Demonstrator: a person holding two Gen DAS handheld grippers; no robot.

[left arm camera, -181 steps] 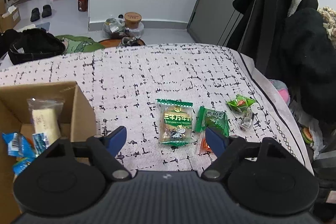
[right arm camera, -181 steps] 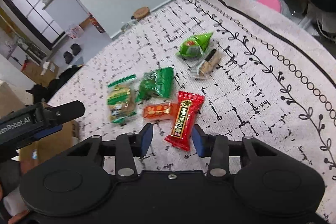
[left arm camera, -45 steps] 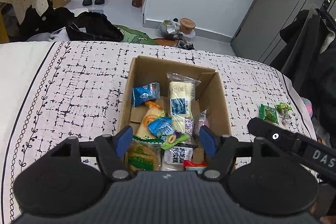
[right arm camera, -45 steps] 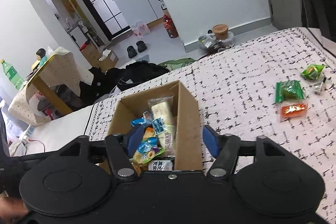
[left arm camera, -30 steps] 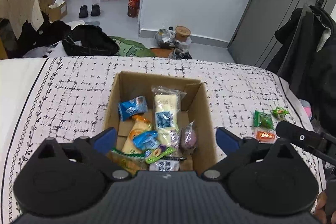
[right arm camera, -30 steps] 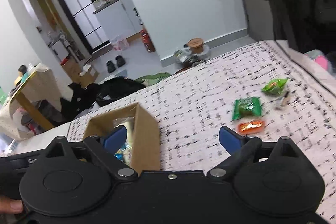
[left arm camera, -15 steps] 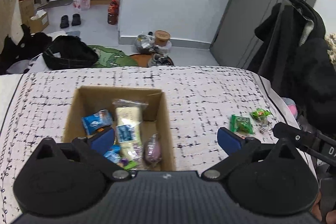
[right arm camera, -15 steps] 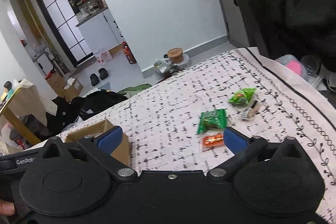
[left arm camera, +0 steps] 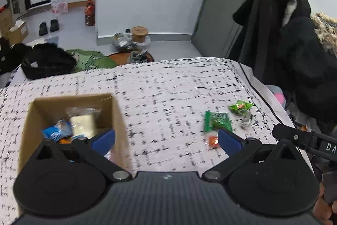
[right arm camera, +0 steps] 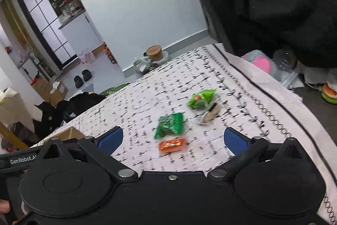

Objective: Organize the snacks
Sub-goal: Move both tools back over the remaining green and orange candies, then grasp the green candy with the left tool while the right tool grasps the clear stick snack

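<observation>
We find both claws swung away from the cardboard box point(left arm camera: 69, 111), now left of view, toward the four loose snacks on the counter point(right arm camera: 263, 98). The left claw point(left arm camera: 166, 138) and right claw point(right arm camera: 171, 139) both stand wide open and empty. The orange packet point(right arm camera: 172, 144) lies nearest, likely the next pickup.
</observation>
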